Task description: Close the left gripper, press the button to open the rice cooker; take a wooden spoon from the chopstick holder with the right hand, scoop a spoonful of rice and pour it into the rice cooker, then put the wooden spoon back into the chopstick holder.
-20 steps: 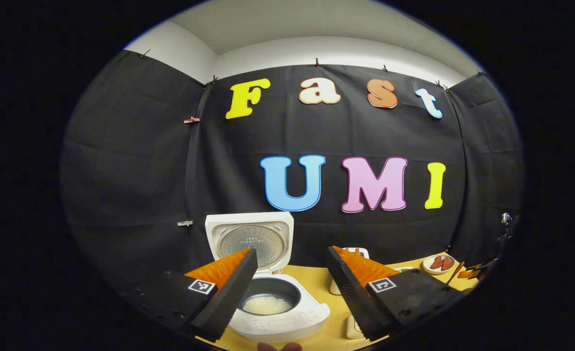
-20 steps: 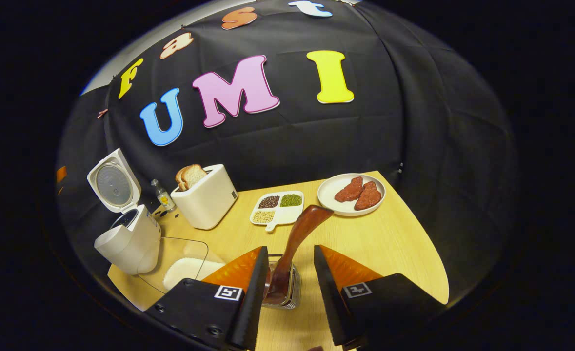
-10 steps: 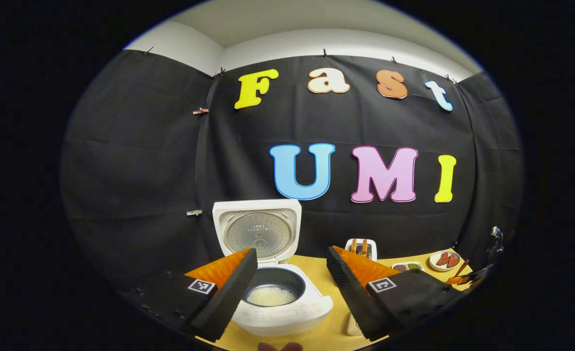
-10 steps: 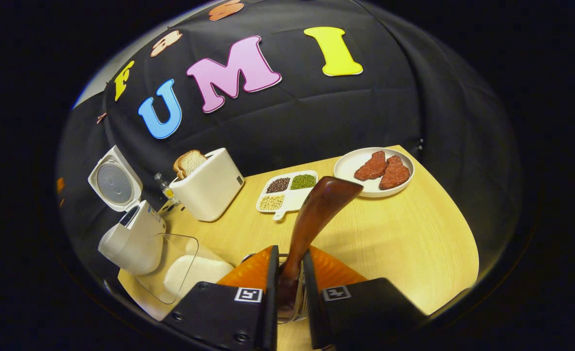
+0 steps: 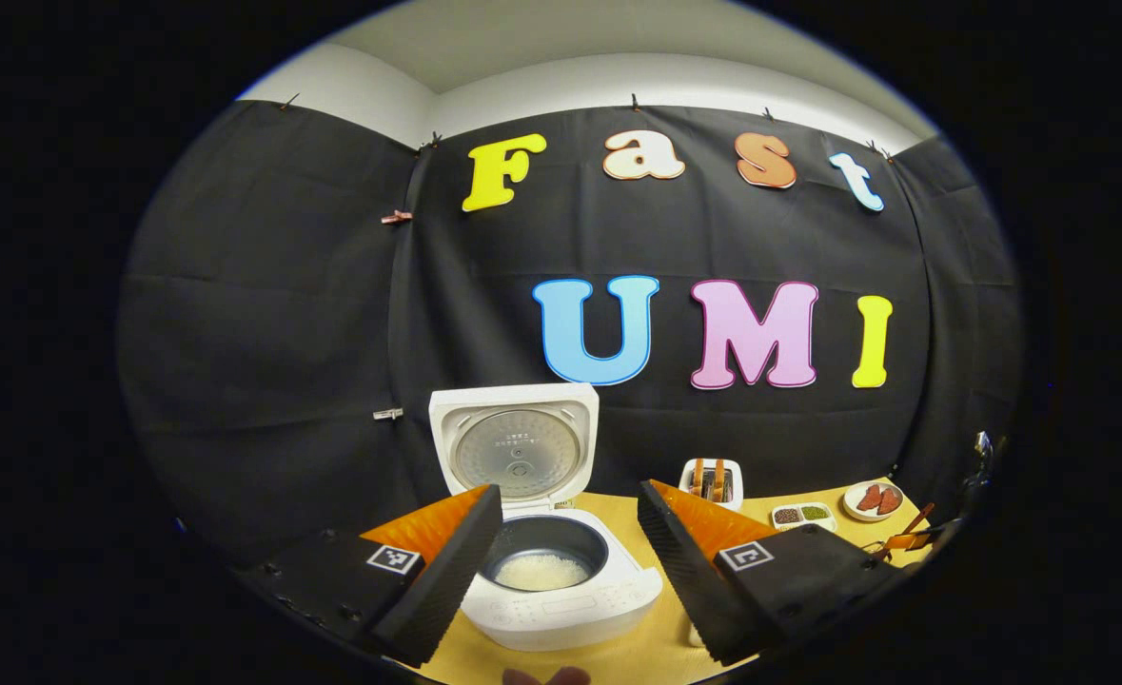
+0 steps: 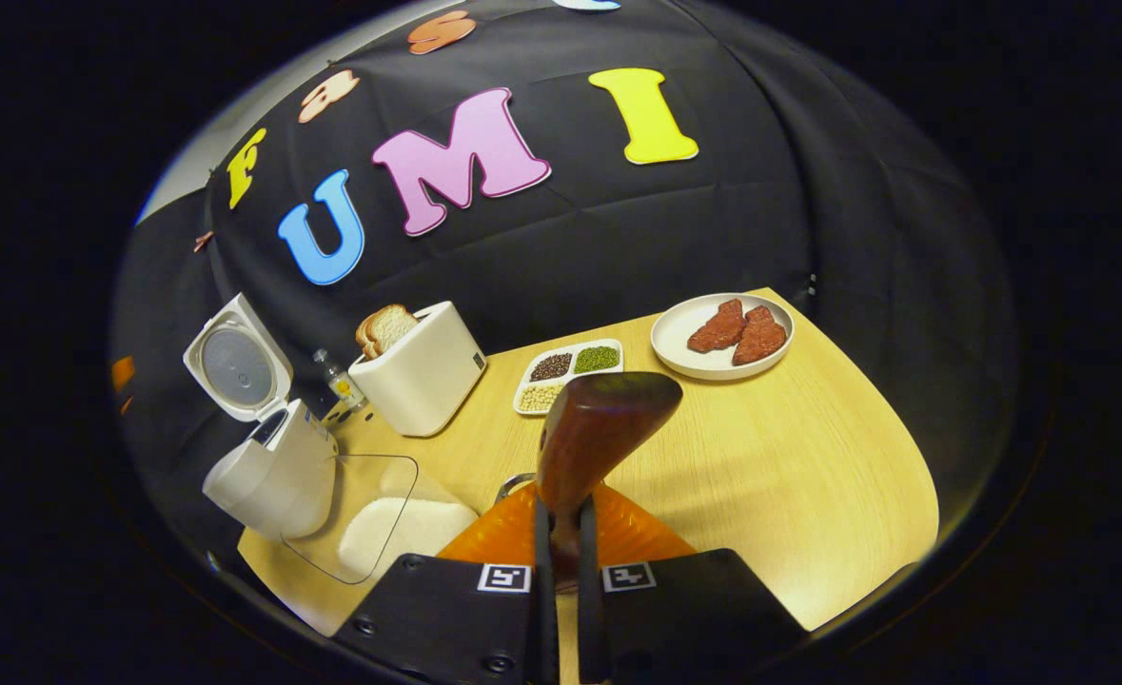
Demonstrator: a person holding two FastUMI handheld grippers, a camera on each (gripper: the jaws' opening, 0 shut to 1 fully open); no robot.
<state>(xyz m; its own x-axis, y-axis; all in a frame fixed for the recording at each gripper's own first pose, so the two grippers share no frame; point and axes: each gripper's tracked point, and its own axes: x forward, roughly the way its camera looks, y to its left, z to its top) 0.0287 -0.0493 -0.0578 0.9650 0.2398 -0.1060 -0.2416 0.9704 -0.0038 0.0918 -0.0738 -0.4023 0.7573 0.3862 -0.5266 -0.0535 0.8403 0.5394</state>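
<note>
Wooden spoon [image 6: 597,428] is clamped by its handle in the right tongs [image 6: 561,561], above the counter [image 6: 789,476]. Lift it straight, then dip into the rice [image 6: 399,528] at near left. The left tongs [image 5: 570,561] gape empty before the open rice cooker [image 5: 551,571].

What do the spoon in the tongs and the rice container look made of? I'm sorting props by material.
Spoon: dark reddish-brown wood by its look, with a smooth, slightly glossy finish; no grain can be made out. Rice container: clear, thin-walled plastic, possibly glass; the white rice and the table show through its walls.
</note>
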